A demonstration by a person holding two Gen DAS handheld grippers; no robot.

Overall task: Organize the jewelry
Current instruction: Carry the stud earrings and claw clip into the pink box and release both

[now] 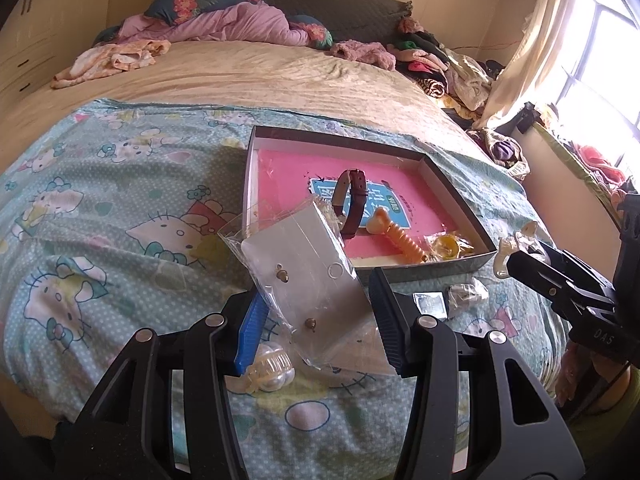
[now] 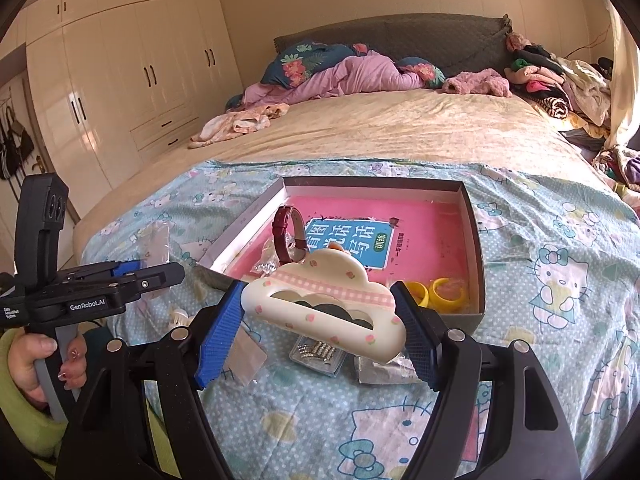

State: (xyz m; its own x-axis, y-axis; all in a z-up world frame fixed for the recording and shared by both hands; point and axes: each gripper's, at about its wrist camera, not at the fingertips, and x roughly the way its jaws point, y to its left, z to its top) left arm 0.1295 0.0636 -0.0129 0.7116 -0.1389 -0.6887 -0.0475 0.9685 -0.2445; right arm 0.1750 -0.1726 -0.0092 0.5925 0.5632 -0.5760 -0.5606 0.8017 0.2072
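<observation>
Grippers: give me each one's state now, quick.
Left gripper: shut on the bagged earring card.
Right gripper: shut on the cloud-shaped hair clip.

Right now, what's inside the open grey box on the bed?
The box holds a pink book, a brown-strapped watch, an orange spiral piece and yellow rings. The cloud-shaped hair clip in the right gripper hides part of the floor.

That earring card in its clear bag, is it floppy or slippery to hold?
The earring card looks stiff, staying flat between the left gripper pads. Its crinkled bag is probably slick, so it might slide. Likely very light.
</observation>
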